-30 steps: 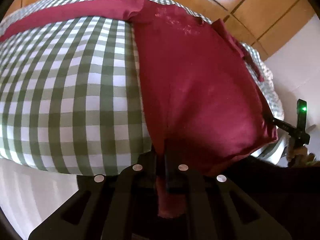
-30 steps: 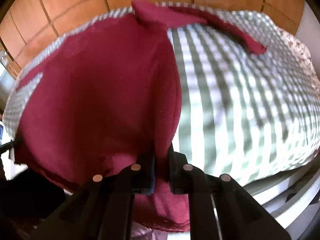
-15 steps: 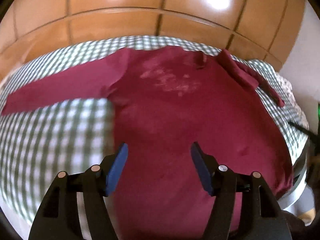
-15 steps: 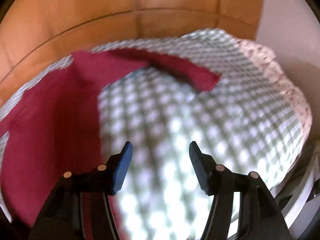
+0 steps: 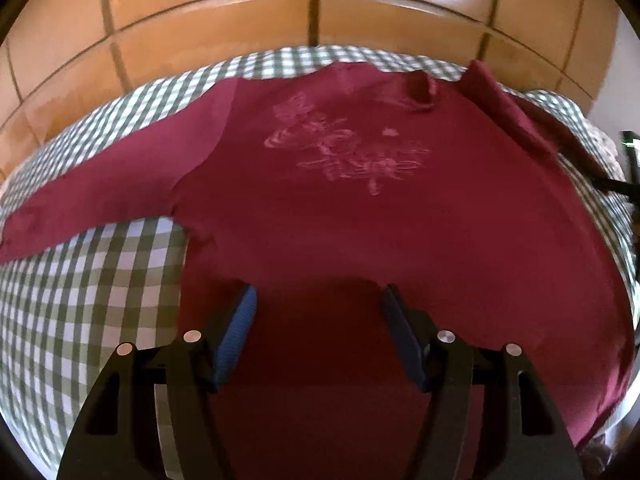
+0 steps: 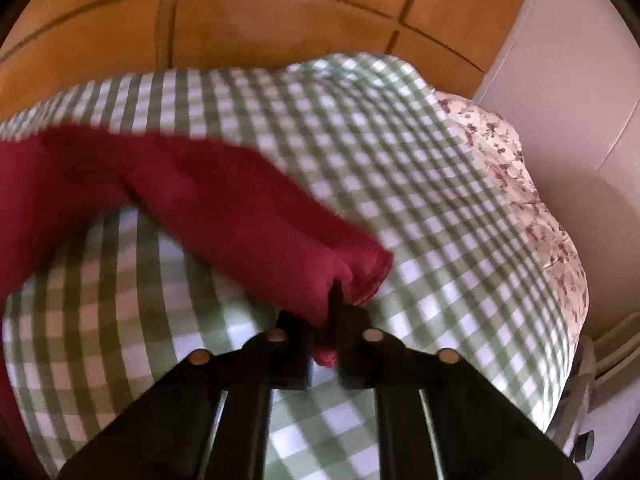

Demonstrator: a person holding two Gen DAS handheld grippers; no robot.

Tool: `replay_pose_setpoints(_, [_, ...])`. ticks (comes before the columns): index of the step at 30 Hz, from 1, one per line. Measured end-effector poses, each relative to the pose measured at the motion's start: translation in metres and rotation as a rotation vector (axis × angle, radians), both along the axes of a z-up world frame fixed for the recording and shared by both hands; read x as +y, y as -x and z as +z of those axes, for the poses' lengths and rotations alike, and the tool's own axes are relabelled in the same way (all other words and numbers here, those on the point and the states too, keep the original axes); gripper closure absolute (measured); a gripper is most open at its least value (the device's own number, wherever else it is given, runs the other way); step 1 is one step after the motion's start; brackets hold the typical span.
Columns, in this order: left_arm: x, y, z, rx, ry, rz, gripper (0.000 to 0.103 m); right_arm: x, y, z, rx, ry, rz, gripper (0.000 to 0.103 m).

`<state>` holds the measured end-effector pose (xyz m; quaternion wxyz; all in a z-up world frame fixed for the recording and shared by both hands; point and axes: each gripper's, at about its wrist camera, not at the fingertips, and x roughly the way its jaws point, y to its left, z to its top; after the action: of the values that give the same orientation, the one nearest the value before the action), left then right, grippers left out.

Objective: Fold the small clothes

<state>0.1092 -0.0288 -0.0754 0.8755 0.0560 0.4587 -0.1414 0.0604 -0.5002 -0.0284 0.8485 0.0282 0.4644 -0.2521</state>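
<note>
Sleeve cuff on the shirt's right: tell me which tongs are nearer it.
Right. The right tongs are shut on the cuff; the left tongs hang open over the shirt's hem.

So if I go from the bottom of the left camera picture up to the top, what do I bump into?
left gripper, open → bottom part of the red shirt → pale print on its chest → checked cloth → brown floor tiles.

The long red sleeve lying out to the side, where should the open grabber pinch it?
Probably at the cuff end of the flat dark red shirt sleeve, coming from the left. It lies straight on the green checked cloth, so the open left gripper can pinch that free edge.
</note>
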Motion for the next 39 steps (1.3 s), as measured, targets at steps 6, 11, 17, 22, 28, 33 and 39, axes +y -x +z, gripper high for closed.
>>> replay_pose_setpoints(6, [0.002, -0.007, -0.007, -0.007, 0.015, 0.009, 0.03, -0.039, 0.017, 0.069, -0.099, -0.013, -0.013, 0.098])
replay_pose_setpoints(11, [0.004, -0.012, -0.008, -0.001, 0.037, 0.018, 0.028, -0.08, 0.003, 0.088, -0.049, 0.002, -0.096, 0.098])
replay_pose_setpoints(17, [0.003, -0.013, -0.009, 0.0, 0.033, 0.023, 0.027, -0.132, -0.024, 0.043, 0.026, -0.01, -0.247, 0.085])
replay_pose_setpoints(22, [0.003, -0.013, -0.01, -0.002, 0.037, 0.027, 0.025, -0.134, 0.012, 0.035, -0.119, -0.089, -0.348, 0.037])
replay_pose_setpoints(28, [0.002, -0.013, -0.01, 0.002, 0.035, 0.041, 0.025, -0.107, 0.06, -0.003, -0.269, -0.645, -0.31, 0.04])
replay_pose_setpoints(33, [0.003, -0.012, -0.009, 0.011, 0.033, 0.052, 0.025, -0.104, 0.041, -0.021, -0.314, -0.699, -0.358, 0.063])
replay_pose_setpoints(39, [0.005, -0.007, -0.008, 0.01, 0.033, 0.063, 0.025, -0.116, 0.028, -0.006, -0.217, -0.444, -0.352, 0.097])
